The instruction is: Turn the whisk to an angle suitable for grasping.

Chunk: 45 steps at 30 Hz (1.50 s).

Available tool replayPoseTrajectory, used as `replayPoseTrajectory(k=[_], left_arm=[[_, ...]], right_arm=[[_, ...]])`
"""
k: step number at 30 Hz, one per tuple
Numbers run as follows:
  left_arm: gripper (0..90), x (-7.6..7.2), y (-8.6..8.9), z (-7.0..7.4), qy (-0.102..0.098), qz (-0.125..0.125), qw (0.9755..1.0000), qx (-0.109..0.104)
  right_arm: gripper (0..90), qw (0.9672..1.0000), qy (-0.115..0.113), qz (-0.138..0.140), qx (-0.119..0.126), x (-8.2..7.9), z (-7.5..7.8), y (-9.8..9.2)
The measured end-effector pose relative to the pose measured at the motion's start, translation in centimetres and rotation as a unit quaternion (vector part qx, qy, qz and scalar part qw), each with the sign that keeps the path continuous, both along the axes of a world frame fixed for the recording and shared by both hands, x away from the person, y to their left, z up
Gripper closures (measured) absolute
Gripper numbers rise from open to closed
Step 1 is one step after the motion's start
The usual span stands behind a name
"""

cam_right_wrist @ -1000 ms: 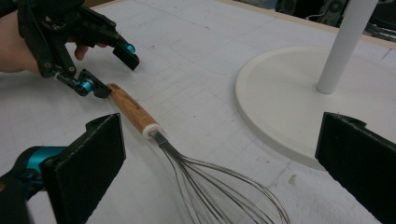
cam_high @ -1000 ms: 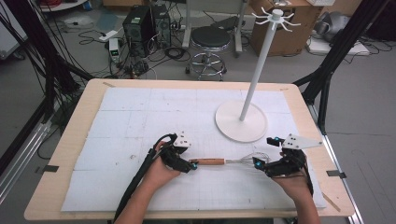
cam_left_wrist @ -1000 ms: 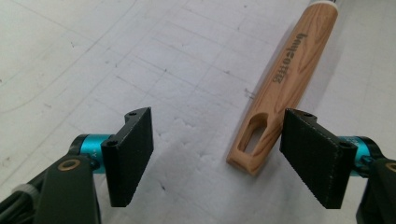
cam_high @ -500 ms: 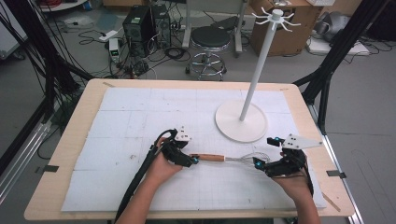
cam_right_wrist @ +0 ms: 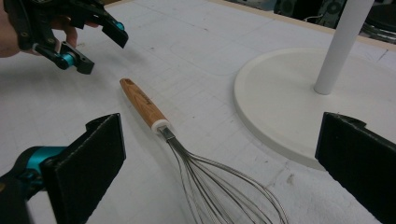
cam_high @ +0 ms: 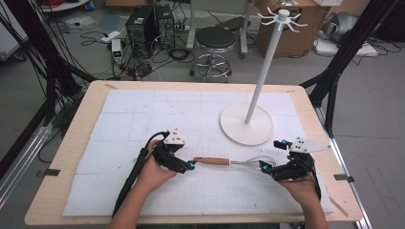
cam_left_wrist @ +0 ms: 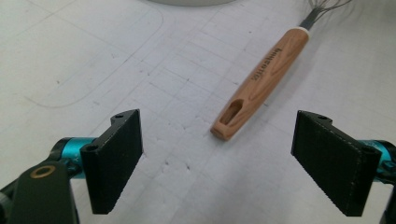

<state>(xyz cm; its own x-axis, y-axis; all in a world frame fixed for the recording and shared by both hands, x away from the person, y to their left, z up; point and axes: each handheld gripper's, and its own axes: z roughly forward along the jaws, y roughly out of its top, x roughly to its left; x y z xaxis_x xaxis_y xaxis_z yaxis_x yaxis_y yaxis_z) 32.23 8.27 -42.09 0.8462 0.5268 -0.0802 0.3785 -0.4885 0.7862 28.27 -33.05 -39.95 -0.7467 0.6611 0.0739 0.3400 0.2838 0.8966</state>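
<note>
One whisk [cam_high: 234, 162] flat on mat, one white stand [cam_high: 247, 122], left claw [cam_high: 190, 165] just opening, empty, right claw [cam_high: 264, 168] wide, empty

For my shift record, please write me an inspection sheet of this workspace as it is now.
Surface: white gridded mat on wooden table.
Job's things: whisk lying flat, wooden handle toward the left hand-held gripper.
Clutter: white hook stand on the mat.
Grippers: left jaws open, just been opening, handle end lies free ahead of them; right hand-held gripper open, wires between its jaws.
Cables: black cable trails from left.
Surroundings: stool, computer tower, floor cables.
</note>
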Motion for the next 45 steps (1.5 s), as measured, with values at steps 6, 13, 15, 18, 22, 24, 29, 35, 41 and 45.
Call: replayPoseTrajectory(k=[6,13,15,18,22,24,29,35,41,45], left_arm=[[16.0,-0.9,2.5,0.9,-0.007,0.009,0.9992,-0.038],[12.1,-1.3,4.3,1.2,-0.01,0.007,0.9981,-0.06],[11.6,-1.4,4.5,1.3,-0.013,0.002,0.9982,-0.058],[11.3,-1.7,4.7,1.7,-0.018,-0.002,0.998,-0.06],[10.9,-2.2,5.1,2.3,-0.027,-0.006,0.9973,-0.068],[9.3,-2.2,5.4,2.5,-0.029,-0.007,0.9971,-0.07],[4.4,-1.9,6.4,2.5,-0.026,0.001,0.9969,-0.074],[1.6,-2.0,7.2,2.9,-0.032,0.001,0.9966,-0.076],[1.7,-2.4,8.0,3.8,-0.043,0.007,0.9948,-0.092],[1.7,-2.5,8.6,4.1,-0.048,0.012,0.9943,-0.095]], right_arm=[[0.4,1.0,0.001,0.002,-0.005,0.1,-0.1,0.2],[0.4,1.0,0.0,0.0,-0.006,0.2,-0.1,0.2],[0.4,1.0,0.002,0.002,-0.008,0.2,-0.2,0.3],[0.4,0.9999,0.005,0.004,-0.012,0.2,-0.2,0.5],[0.4,0.9998,0.008,0.007,-0.015,0.3,-0.3,0.7],[0.4,0.9998,0.008,0.006,-0.015,0.3,-0.3,0.8],[0.4,0.9998,0.009,0.007,-0.015,0.3,-0.3,0.8],[0.4,0.9997,0.014,0.005,-0.017,0.5,-0.5,0.9],[0.4,0.9996,0.017,0.01,-0.02,0.5,-0.6,1.2],[0.3,0.9996,0.016,0.014,-0.018,0.5,-0.7,1.4]])
